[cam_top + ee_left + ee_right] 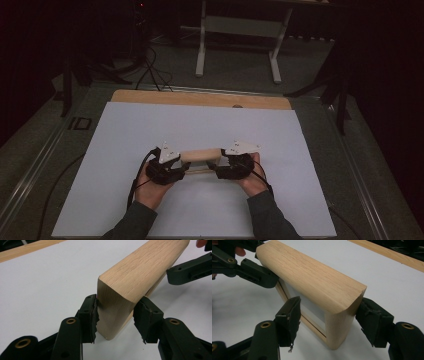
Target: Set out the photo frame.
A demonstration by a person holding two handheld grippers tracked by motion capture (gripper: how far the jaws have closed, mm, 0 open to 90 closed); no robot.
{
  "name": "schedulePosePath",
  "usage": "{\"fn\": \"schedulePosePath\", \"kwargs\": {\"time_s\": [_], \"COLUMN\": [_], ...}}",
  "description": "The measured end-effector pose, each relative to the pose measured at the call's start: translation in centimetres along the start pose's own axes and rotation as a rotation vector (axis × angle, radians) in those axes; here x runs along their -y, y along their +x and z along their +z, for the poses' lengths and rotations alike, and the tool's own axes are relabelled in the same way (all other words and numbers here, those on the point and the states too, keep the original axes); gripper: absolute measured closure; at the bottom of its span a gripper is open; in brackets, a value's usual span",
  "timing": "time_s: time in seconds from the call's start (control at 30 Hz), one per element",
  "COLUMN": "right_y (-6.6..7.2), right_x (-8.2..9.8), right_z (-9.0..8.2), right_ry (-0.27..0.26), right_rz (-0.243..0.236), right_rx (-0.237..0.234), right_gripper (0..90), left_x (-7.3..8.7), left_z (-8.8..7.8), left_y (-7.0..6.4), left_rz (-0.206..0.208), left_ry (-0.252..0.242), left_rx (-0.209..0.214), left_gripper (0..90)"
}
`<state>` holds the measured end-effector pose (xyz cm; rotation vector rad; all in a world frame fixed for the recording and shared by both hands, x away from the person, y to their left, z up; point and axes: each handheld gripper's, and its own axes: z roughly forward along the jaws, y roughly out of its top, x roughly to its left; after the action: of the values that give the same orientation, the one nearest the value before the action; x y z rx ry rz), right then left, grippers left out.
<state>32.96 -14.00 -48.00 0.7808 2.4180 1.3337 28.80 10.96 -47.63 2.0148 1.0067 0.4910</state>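
High view: we are bracketing a wooden frame (201, 156) standing on the white table (125, 145), our left gripper (176, 165) pinching one end, our right gripper (218, 167) spread around the other, one pad off.

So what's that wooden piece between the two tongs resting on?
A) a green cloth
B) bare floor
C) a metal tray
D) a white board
D: the wooden piece stands on the white board, which shows all round it in both gripper views.

Wooden frame's (140, 277) far end cropped
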Motion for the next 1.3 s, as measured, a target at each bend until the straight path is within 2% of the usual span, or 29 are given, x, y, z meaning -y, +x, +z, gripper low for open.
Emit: {"fn": "schedulePosePath", "kwargs": {"time_s": [0.23, 0.77, 1.3], "right_y": [-0.37, -0.44, -0.29], "right_x": [0.19, 0.46, 0.43], "right_z": [-0.12, -0.31, -0.50], "right_ry": [-0.025, -0.040, -0.043], "right_rz": [0.019, 0.014, 0.001], "right_rx": [-0.007, 0.014, 0.028], "right_gripper": [42.2, 47.6, 48.6], "left_x": [-0.02, 0.06, -0.11], "left_z": [-0.11, -0.07, 0.32], "left_y": [0.00, 0.00, 0.02], "left_rz": [0.001, 0.016, 0.014], "left_ry": [-0.001, -0.006, -0.009], "left_rx": [0.001, -0.008, -0.007], "left_gripper": [54.6, 56.2, 55.5]}}
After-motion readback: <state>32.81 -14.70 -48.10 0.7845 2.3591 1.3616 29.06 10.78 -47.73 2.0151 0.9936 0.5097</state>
